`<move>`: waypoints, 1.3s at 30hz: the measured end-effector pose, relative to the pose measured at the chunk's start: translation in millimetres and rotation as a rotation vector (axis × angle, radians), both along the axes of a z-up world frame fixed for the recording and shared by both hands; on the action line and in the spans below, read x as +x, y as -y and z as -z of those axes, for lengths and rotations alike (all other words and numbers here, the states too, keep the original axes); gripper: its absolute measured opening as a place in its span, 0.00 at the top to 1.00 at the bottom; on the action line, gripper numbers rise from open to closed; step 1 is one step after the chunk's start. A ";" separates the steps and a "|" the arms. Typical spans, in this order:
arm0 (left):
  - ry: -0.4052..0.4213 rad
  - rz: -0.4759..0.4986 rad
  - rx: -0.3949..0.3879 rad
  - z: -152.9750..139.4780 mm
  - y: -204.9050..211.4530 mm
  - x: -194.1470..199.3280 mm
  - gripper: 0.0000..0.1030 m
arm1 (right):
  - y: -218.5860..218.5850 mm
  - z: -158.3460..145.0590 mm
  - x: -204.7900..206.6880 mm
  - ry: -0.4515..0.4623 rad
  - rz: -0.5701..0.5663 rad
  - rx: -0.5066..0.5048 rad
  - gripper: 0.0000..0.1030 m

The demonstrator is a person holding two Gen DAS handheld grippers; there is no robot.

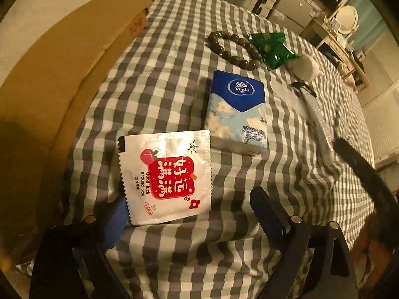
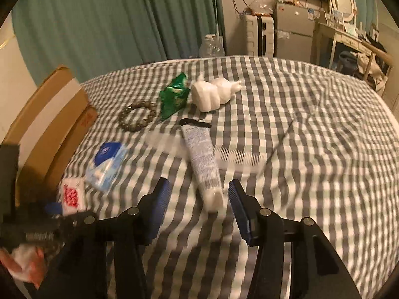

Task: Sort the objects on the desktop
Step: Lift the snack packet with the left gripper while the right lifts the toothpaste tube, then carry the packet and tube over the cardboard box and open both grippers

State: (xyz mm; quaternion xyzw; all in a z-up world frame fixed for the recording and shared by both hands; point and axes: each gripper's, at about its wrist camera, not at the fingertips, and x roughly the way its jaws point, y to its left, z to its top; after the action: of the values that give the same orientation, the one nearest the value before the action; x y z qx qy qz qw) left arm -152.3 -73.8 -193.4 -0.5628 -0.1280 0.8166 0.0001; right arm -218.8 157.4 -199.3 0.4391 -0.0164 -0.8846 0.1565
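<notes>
Here, on a soft gingham-checked cloth: glossy saw-edged white sachet with red label lying flat between the spread, empty fingers of the left gripper, just beside a plump blue tissue pack. Beyond the pack, a ring of round dark beads, a crinkly green packet, a blurred white figurine. Right of it, smooth white tube lying loose between the right gripper's parted blue ribbed pads; pale comb smeared by blur.

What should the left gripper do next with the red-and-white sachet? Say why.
Probably ease the left gripper down and close on the red-and-white sachet: its jaws stand wide apart with the sachet lying flat on the checked cloth between them, not yet gripped.
</notes>
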 end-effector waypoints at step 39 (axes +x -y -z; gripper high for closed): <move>-0.249 0.061 0.049 -91.3 15.5 95.0 0.66 | 26.1 -7.7 131.2 0.410 0.101 0.077 0.77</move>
State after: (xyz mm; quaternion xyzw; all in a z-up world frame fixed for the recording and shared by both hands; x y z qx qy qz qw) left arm -57.4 -89.4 -102.1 -0.4607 -0.1297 0.8763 0.0544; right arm -87.6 131.3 -191.6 0.6140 -0.0361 -0.7835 0.0885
